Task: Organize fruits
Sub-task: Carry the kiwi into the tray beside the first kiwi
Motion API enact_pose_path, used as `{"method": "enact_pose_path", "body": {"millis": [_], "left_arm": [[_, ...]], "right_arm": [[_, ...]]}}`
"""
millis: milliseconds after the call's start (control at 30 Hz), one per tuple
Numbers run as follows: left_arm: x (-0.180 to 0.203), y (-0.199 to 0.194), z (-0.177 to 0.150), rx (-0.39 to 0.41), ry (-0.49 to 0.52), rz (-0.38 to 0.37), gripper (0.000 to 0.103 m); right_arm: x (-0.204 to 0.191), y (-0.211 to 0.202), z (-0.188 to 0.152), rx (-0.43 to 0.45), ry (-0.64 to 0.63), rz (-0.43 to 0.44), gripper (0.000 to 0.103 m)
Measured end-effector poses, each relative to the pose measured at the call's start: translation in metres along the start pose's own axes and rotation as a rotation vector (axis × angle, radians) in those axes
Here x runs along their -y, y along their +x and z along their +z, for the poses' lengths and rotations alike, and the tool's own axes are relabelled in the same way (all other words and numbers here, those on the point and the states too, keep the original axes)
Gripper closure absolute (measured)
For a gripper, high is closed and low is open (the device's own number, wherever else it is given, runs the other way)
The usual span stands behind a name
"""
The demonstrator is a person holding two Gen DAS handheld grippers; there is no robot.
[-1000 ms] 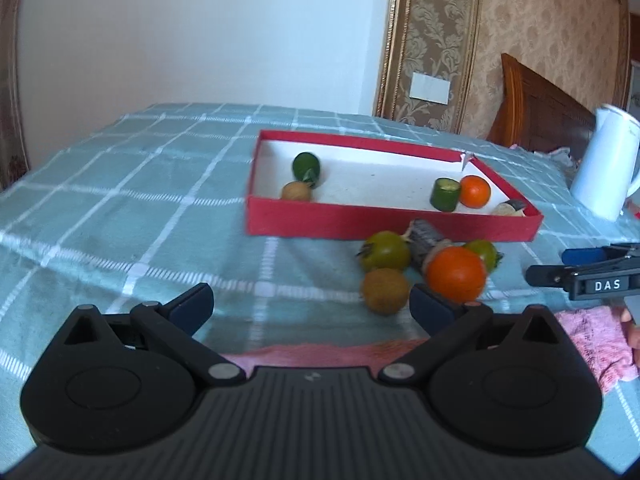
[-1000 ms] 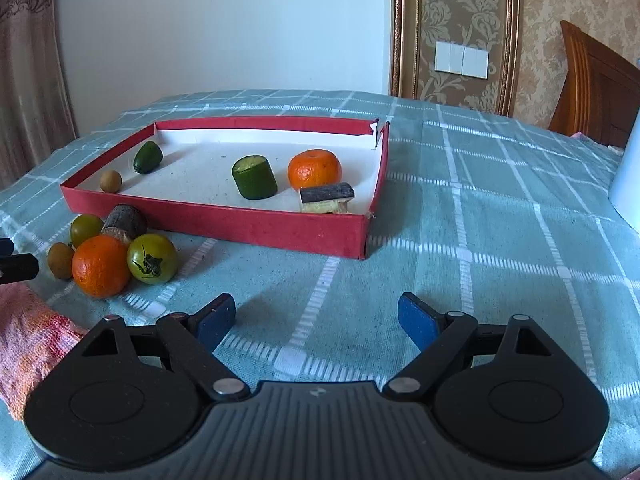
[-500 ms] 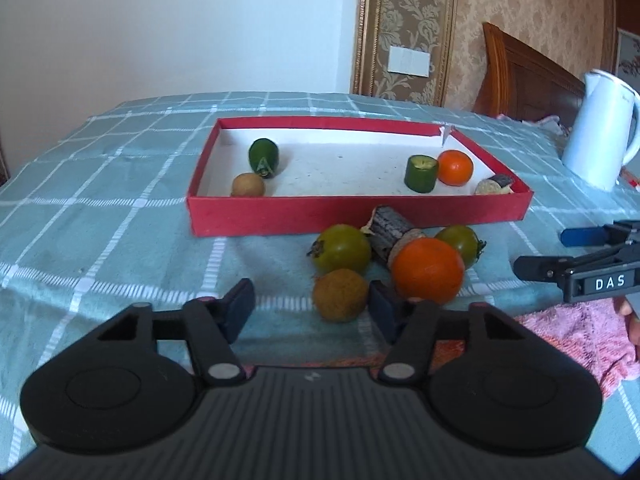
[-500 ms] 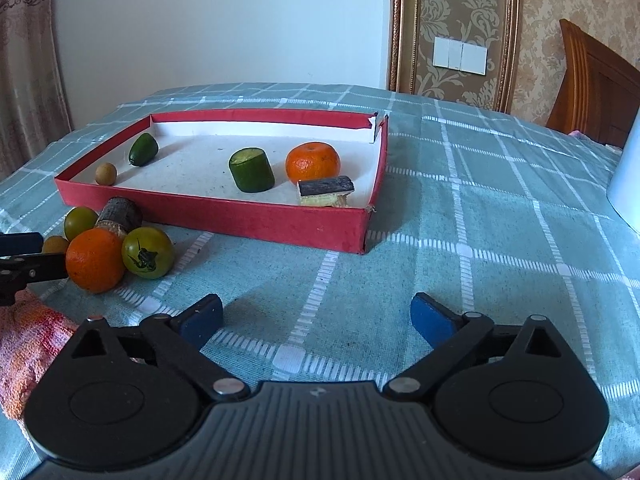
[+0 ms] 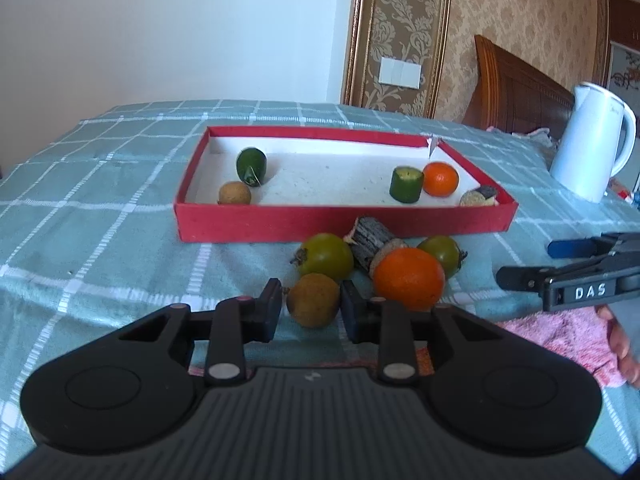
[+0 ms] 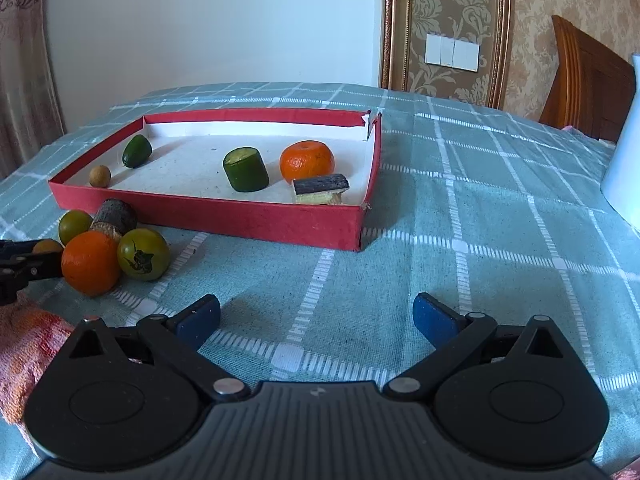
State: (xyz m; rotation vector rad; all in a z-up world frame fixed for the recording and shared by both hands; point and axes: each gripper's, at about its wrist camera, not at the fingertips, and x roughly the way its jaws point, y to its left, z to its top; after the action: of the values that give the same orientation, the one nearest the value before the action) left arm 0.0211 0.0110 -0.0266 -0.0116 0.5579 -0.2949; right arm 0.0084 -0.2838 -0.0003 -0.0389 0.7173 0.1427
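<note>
1. Left wrist view: your left gripper (image 5: 310,310) has its jaws narrowed around the brown fruit (image 5: 313,299) on the cloth; whether they already grip it is unclear.
2. Your right gripper (image 6: 316,318) hangs wide apart, holding nothing.
3. Next, judged: clamp, lift, and carry it into the red tray (image 5: 344,222).

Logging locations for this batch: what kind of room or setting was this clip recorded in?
Most likely a room in a home, perhaps a dining room or bedroom. A checked teal tablecloth covers the table, the wall has ornate damask wallpaper in gilt framing, and a carved wooden headboard or chair back stands behind a white electric kettle.
</note>
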Motion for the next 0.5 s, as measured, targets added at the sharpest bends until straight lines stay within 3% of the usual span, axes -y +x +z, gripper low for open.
{"method": "enact_pose_path", "body": {"millis": [233,500], "left_arm": [[-0.017,-0.014,0.029,0.05,-0.042,0.001,0.075],[-0.02,0.025,0.066,0.028,-0.027,0.017,0.075]], "right_arm": [[0.0,0.0,0.0,0.0,0.0,0.0,0.0],[-0.002,-0.002,-0.001,0.002,-0.003,0.0,0.0]]}}
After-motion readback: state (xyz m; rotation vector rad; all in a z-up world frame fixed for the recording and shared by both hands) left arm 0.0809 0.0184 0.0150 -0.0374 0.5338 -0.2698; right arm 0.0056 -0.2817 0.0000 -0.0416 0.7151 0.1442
